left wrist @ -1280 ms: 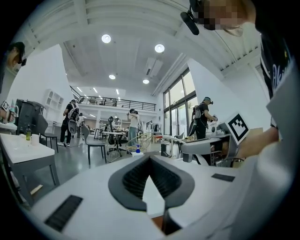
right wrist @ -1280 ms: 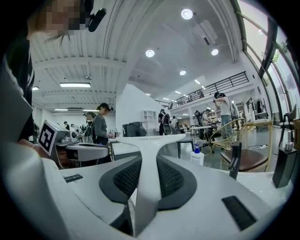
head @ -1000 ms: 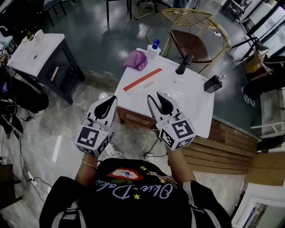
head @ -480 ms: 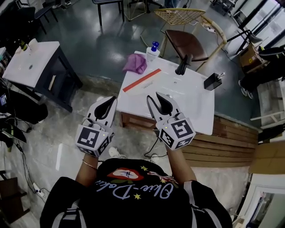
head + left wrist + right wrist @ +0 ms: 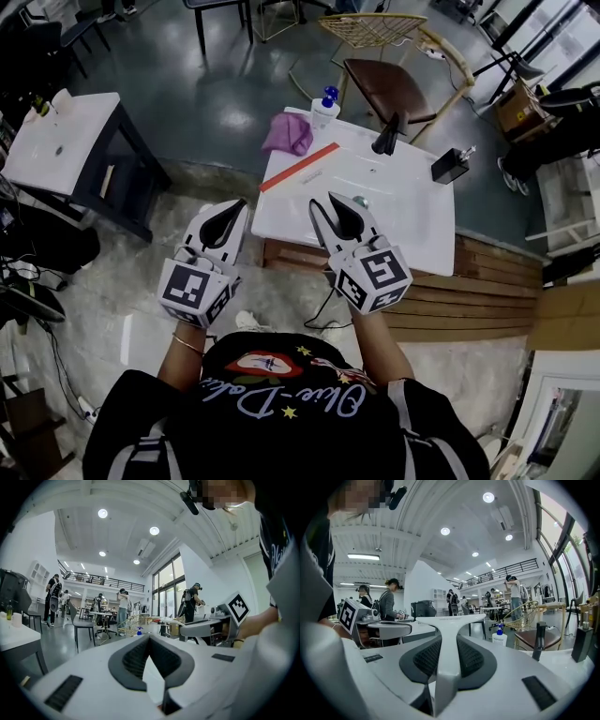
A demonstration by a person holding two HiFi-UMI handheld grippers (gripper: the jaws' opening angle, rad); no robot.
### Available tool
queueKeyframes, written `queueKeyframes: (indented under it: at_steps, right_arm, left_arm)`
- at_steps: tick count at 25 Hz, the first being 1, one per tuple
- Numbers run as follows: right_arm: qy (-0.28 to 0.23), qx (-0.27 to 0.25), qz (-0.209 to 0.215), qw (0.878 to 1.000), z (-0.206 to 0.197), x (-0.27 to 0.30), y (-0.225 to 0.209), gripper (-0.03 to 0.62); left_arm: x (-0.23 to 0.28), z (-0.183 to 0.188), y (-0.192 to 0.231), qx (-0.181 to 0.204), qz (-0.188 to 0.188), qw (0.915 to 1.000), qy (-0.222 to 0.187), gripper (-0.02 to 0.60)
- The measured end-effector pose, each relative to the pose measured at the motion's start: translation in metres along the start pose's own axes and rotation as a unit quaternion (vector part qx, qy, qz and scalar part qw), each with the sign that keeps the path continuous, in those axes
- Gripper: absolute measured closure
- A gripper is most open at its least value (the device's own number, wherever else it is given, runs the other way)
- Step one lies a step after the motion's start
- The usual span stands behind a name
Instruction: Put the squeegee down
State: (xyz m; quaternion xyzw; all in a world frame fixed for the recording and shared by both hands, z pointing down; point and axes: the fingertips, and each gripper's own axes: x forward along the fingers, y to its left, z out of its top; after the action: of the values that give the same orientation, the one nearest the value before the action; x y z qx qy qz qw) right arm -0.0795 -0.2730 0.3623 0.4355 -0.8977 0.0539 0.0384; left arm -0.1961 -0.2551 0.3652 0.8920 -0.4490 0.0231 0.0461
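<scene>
Holding nothing, the left gripper [image 5: 240, 206] has its fingers shut together, out over the floor. Next to it, the right gripper [image 5: 324, 204] squeezes the white handle of the squeegee [image 5: 300, 167]. The squeegee's red strip is over the white sink top [image 5: 412, 220], near the purple cloth [image 5: 288, 134].

Grey floor [image 5: 234, 103], white table [image 5: 412, 234] w/ brown chair [image 5: 389, 84], ceil. lights [image 5: 154, 530], tall windows [image 5: 166, 588]
</scene>
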Motion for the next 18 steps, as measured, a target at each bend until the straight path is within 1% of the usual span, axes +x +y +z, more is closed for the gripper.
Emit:
queueKeyframes:
  at_steps: [10, 18]
  right_arm:
    - [0.005, 0.002, -0.015, 1.000, -0.004, 0.013, 0.016, 0.503]
    - [0.008, -0.001, -0.023, 1.000, -0.004, 0.024, 0.023, 0.504]
  left_arm:
    - [-0.010, -0.003, 0.019, 0.000, -0.015, 0.9999, 0.007, 0.584]
    - [-0.017, -0.006, 0.036, -0.004, -0.015, 0.9999, 0.005, 0.584]
